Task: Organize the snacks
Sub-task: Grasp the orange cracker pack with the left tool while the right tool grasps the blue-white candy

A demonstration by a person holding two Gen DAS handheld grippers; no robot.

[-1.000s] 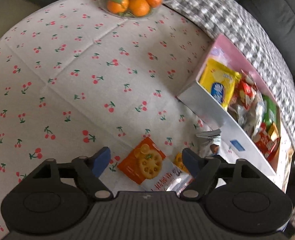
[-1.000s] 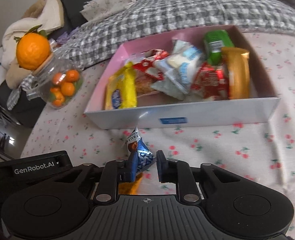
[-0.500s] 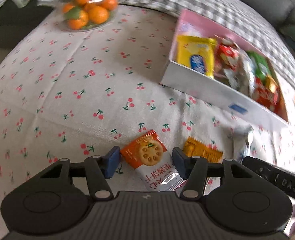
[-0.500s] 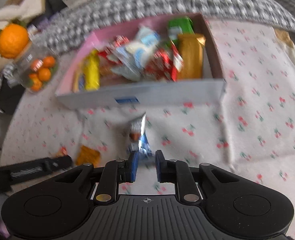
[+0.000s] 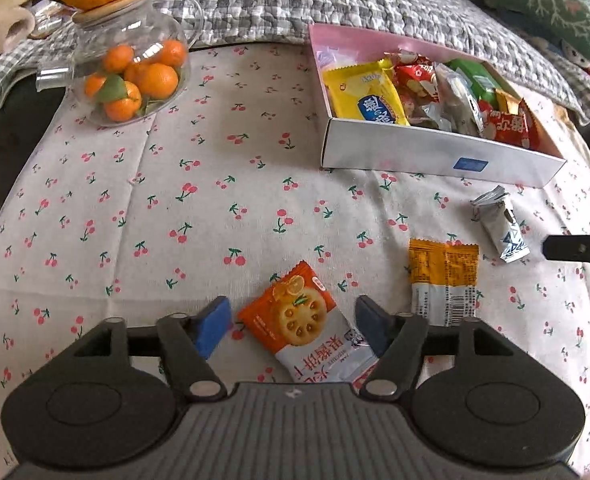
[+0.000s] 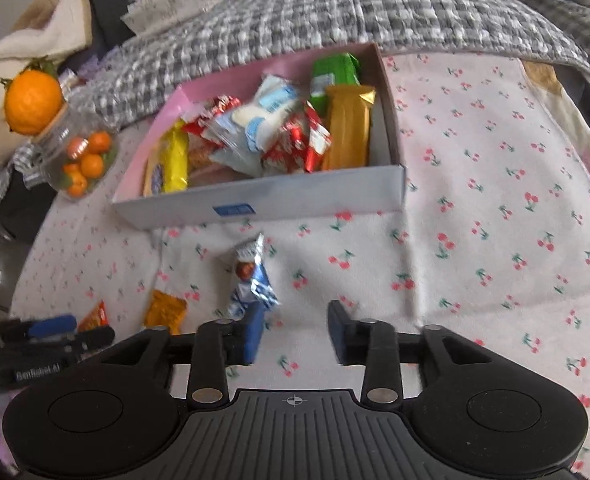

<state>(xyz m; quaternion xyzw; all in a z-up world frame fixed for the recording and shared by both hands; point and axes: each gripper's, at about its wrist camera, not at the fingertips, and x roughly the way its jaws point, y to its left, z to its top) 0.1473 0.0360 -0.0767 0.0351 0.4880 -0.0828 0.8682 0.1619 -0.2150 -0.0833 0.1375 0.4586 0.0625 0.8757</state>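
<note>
Opening, the right gripper (image 6: 295, 332) leaves the blue candy (image 6: 251, 280) beside its left finger. Left gripper (image 5: 291, 328), also opening, straddles the orange cracker packet (image 5: 295, 320); closing askew could slide it away.

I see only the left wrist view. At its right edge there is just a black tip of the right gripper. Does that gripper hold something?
Observer: No. The right gripper has its jaws opening, and only cloth shows between them.
Operator: Then where is the blue-silver snack relative to it?
Observer: The snack lies on the cloth, its near end against the outer side of one finger, outside the gap.
Operator: What is at the end of the box far from the jar? I see only a gold corner there.
Observer: In the box, a long gold bar lies along that end wall, with a green pack behind it. The jar stands off the opposite end.
</note>
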